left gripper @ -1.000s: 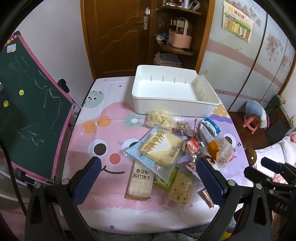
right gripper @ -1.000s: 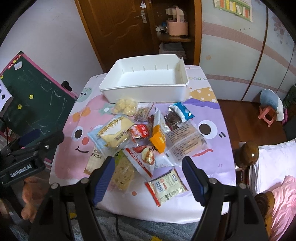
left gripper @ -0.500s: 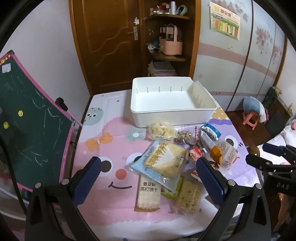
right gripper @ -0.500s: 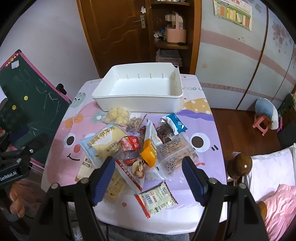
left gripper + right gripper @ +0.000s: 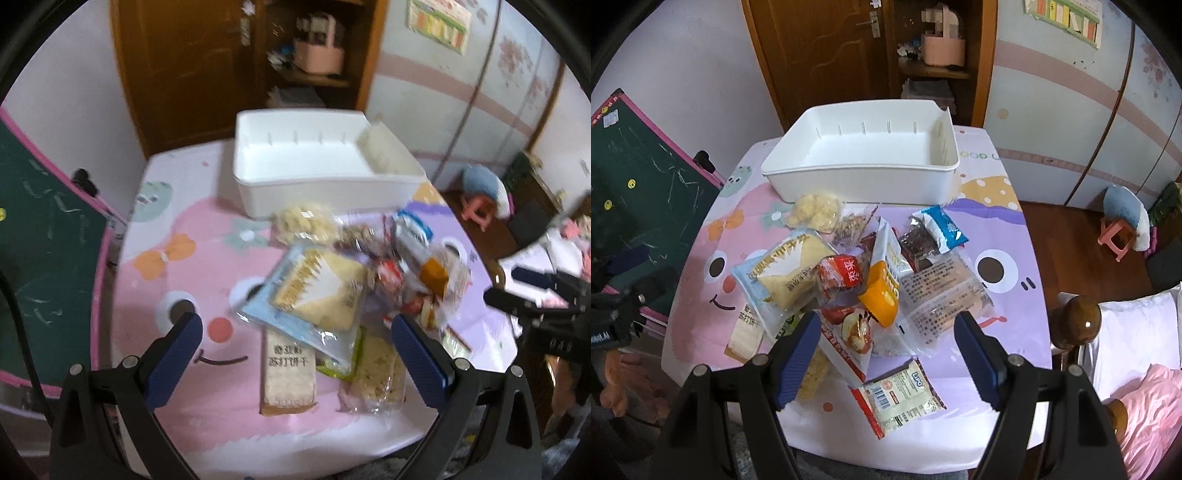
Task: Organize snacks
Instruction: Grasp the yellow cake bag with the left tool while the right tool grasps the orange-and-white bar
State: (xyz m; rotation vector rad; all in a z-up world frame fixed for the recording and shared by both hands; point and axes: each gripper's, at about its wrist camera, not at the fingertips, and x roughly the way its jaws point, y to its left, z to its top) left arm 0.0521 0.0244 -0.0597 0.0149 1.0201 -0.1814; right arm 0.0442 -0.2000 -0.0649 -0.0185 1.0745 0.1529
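Observation:
A pile of snack packets lies on the cartoon-print table (image 5: 1004,229): a blue cake packet (image 5: 317,291) (image 5: 786,277), a soda cracker pack (image 5: 288,369), a red packet (image 5: 842,277), an orange packet (image 5: 882,291), a clear cracker pack (image 5: 945,295) and a LIPO packet (image 5: 901,391). An empty white bin (image 5: 317,166) (image 5: 864,155) stands behind the pile. My left gripper (image 5: 295,336) is open above the near packets. My right gripper (image 5: 886,332) is open over the front of the pile. Both are empty.
A green chalkboard (image 5: 40,251) leans at the table's left edge. A wooden door and shelf with a pink basket (image 5: 942,48) stand behind. A bedpost knob (image 5: 1078,321), pink bedding and a small pink stool (image 5: 1115,232) are to the right.
Both grippers have moved forward and down toward the snack pile, which looks larger now. The left wrist view is blurred from motion. Nothing has been picked up.

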